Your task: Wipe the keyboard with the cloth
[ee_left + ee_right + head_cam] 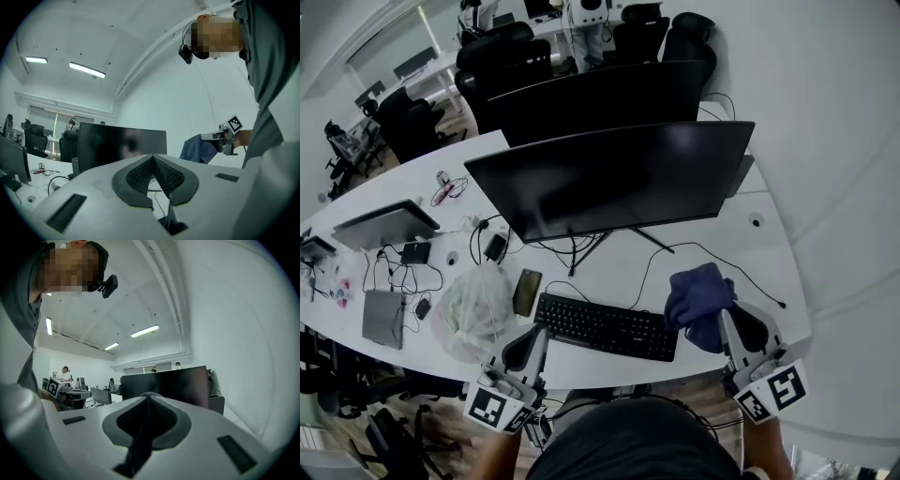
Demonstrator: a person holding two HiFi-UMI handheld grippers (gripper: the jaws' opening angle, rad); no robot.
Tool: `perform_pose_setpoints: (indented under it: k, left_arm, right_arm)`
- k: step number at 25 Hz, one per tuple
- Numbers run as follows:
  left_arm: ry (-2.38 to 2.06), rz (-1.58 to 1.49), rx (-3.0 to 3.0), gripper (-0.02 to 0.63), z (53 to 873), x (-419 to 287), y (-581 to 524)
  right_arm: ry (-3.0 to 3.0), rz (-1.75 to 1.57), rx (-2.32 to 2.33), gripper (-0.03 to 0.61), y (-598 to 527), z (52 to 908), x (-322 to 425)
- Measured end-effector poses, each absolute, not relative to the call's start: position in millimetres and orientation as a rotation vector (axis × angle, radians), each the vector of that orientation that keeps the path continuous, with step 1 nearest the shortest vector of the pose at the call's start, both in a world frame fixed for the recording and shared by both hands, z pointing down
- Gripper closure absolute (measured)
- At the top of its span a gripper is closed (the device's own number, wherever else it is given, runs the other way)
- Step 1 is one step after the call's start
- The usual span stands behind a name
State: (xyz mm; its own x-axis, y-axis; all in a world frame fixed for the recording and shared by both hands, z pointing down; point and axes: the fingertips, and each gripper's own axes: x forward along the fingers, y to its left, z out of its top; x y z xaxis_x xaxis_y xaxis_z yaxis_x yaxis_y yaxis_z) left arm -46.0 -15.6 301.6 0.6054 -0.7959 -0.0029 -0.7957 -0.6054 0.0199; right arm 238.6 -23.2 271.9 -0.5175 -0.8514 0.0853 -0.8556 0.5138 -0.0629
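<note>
Head view: a white desk (741, 220) runs across the frame, with 1 large dark monitor (609, 178) at centre; the black keyboard (605, 326) lies below the monitor, near the desk's front edge; the blue cloth (698, 302) hangs bunched just right of the keyboard's right end, lifted above the desk; the right gripper (729, 323), at lower right, has its jaws pinched on the cloth's lower right part; the left gripper (534, 339), at lower left, sits just below the keyboard's left end with nothing in it; a crumpled plastic bag (473, 309) and a dark phone (526, 292) lie left of the keyboard; a closed laptop (386, 225) sits at far left.

Left gripper view: the left gripper (153, 157) fills the lower half; its 2 pads (140, 173) meet at the tips, and nothing is between them; the monitor (122, 143) stands behind them at centre left; at right of the frame the cloth (198, 149) droops from the right gripper (216, 138), whose marker cube shows beside a hand.

Right gripper view: the right gripper (149, 396) has its jaws drawn narrow onto a dark strip of the cloth (138, 446), which runs from the tips down toward the bottom of the frame; the monitor (168, 383) stands beyond, at centre; the left gripper (63, 391) shows small at the left edge.
</note>
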Motion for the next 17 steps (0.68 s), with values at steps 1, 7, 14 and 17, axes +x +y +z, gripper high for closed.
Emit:
perform_pose_setpoints:
  k: [1,7,14,17]
  left_arm:
    - [-1.377,-0.023,2.800,0.609,300,-39,-14]
    - [-1.305,-0.060,2.795,0.609,293,-6,-12]
    - [-1.282,-0.018,2.818,0.609,287,18,-7]
    - [-1.288,-0.005,2.807,0.609,290,22,-4]
  right_arm:
    - [-2.695,0.152,1.528,0.552,-20,271,244]
    - [-2.693,0.178,1.575,0.552,-9,274,274]
    - [-2.692,0.230,1.596,0.552,1,282,294]
    - [-2.688,0.249,1.592,0.552,4,287,299]
